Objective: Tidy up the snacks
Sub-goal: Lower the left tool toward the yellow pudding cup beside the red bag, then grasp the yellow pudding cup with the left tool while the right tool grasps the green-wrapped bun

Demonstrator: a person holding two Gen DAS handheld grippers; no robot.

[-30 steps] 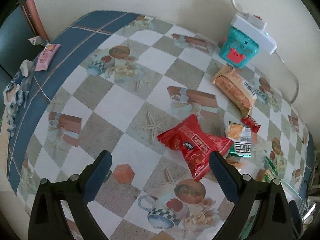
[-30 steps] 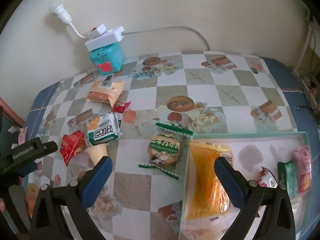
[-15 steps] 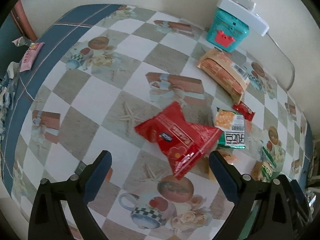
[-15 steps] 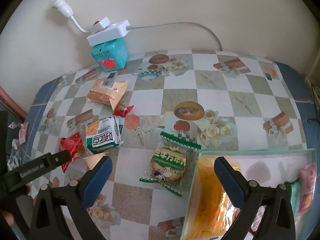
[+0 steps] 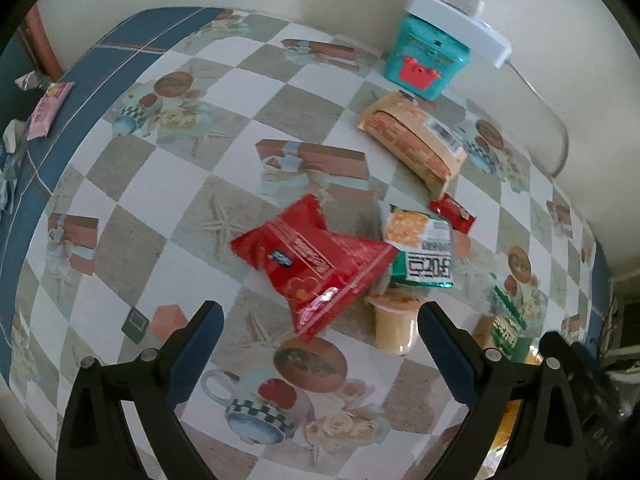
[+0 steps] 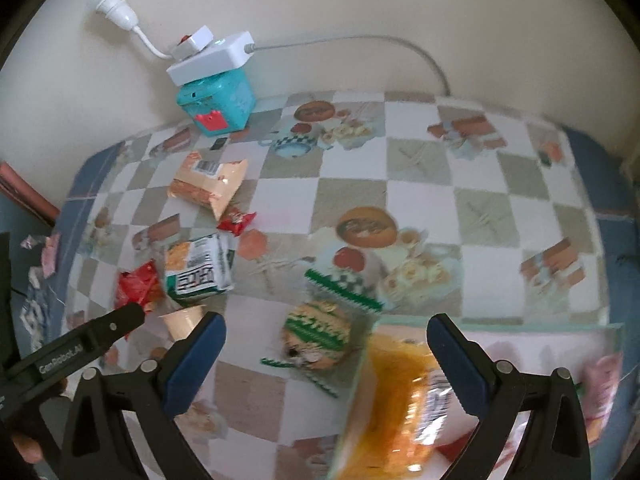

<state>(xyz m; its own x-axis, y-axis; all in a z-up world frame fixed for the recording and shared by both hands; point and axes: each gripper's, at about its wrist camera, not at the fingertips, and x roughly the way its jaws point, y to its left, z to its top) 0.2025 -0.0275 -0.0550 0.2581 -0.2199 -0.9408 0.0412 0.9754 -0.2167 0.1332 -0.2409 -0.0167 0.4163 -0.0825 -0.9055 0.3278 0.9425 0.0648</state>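
Note:
A red snack bag [image 5: 316, 264] lies on the checked tablecloth [image 5: 168, 184]. My left gripper [image 5: 320, 316] hovers open just above its near end, touching nothing. Beside the bag lie a green-white packet [image 5: 424, 252], a jelly cup [image 5: 394, 324], an orange cracker packet [image 5: 416, 148] and a small red candy [image 5: 452, 212]. In the right wrist view a green cookie packet [image 6: 316, 336] lies below, between the fingers of my right gripper [image 6: 326, 324]. Its jaws are wide and closing, and the pads touch nothing. A clear bin [image 6: 520, 326] holds a yellow bag [image 6: 396, 392].
A teal box [image 6: 218, 100] with a white power strip [image 6: 208, 60] on top stands at the wall, its cord trailing right. A pink packet [image 5: 48, 108] lies on the blue border at the far left. My left gripper's finger [image 6: 80, 352] shows at the right view's lower left.
Both grippers have shifted across the table. The red bag now sits centred above my left fingers, and the green cookie packet has come between my right fingers while the bin slid lower right.

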